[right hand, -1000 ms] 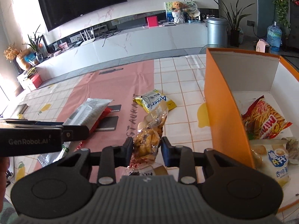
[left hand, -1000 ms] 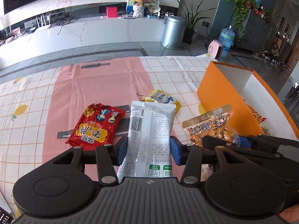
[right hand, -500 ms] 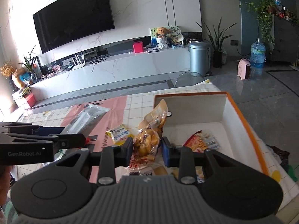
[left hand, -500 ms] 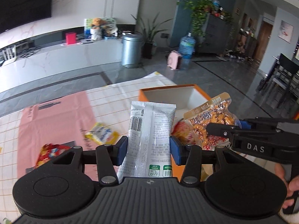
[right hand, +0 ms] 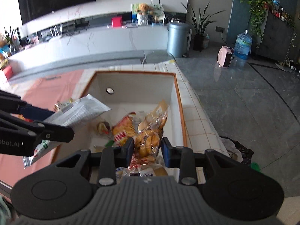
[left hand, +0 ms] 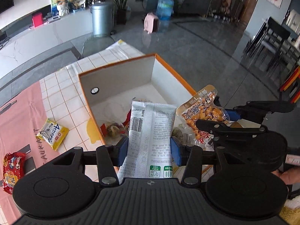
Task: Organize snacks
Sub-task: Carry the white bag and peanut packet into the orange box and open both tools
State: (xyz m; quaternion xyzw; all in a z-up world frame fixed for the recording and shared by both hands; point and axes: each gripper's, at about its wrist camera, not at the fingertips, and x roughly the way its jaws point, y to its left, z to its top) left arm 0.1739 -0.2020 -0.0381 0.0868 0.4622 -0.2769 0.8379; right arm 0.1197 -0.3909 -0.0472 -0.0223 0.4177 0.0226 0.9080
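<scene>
My left gripper is shut on a white snack packet, printed back up, held over the near part of the orange box. The same packet shows at the left of the right wrist view. My right gripper is shut on a clear bag of brown snacks, hanging above the white inside of the box. That bag appears right of the white packet in the left wrist view. Several packets lie in the box, among them a red-and-yellow one.
A yellow packet and a red packet lie on the pink-and-tiled tablecloth left of the box. The table edge runs just right of the box, with grey floor beyond. A black bag sits on the floor by the table.
Both grippers have swung right from above the tablecloth to above the orange box, each keeping its packet. The box interior now fills the middle of both views.
</scene>
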